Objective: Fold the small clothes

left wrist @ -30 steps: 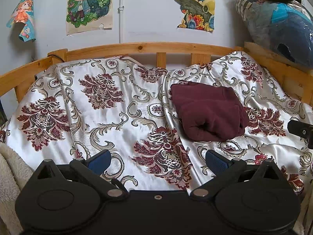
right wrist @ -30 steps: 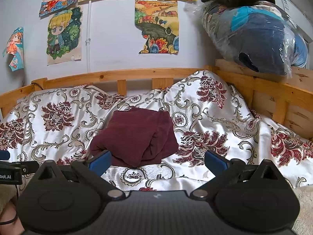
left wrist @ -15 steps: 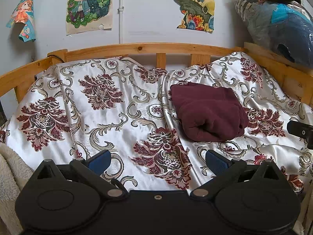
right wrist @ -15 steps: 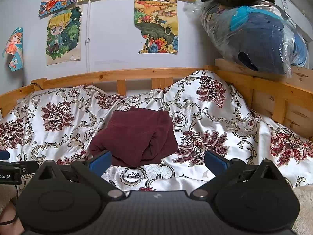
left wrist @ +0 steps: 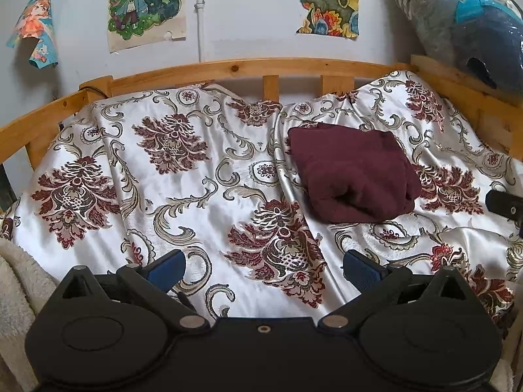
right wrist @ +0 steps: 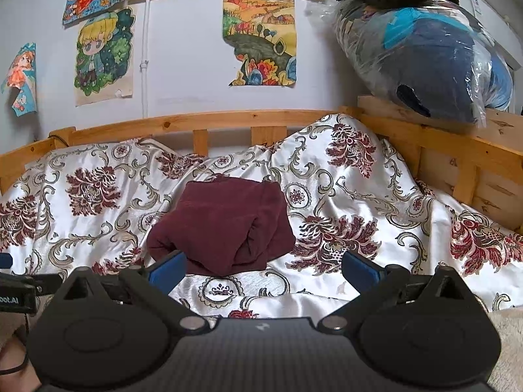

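With the folded garment lying on the bed, both the left hand-held gripper and right hand-held gripper stand wide and empty; any tidying should press loose edges flat.

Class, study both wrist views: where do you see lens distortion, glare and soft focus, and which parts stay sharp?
Left wrist view: the wooden bed rail bows into an arc, fisheye distortion; the satin bedspread shows bright sheen; the maroon folded garment is sharp. Right wrist view: dark rounded corners, glare on the plastic-wrapped bundle, slightly soft edges.
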Demonstrator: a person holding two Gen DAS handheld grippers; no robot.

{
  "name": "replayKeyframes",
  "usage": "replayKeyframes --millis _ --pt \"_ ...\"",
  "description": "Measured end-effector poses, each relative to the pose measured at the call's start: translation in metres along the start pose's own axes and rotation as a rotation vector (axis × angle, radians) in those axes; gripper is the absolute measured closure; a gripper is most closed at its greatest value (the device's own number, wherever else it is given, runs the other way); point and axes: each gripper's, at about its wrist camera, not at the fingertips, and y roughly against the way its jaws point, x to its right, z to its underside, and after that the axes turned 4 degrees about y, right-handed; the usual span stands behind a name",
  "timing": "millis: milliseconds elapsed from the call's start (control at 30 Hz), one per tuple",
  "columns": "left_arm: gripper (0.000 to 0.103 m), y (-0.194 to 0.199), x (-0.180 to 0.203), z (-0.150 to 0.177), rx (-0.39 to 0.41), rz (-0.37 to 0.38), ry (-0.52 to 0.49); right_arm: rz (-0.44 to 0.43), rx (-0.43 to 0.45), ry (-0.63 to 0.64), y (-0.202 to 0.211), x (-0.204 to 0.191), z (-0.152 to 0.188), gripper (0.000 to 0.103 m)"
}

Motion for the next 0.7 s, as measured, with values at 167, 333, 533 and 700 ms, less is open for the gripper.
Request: replayKeyframes --millis 167,333,533,700 --pt "0.001 -0.0006 -0.0012 -0.0007 -0.003 0.006 0.012 0.001 -0.006 0.001 -0.0010 -0.0008 -0.0003 0.000" --pt "0.001 -0.0006 -0.0005 -0.0008 -0.003 0.010 0.009 0.001 -0.007 0.001 -0.0011 -0.0008 -0.0004 0.000" --pt "0.001 -0.0005 -0.0003 -0.0003 -0.007 0.023 0.002 0.001 -0.013 0.006 -0.0029 -0.0013 0.0018 0.000" --pt "0.001 -0.0012 0.0002 -0.0005 -0.010 0.020 0.002 0.000 -0.019 0.011 -0.0047 -0.0022 0.0027 0.000"
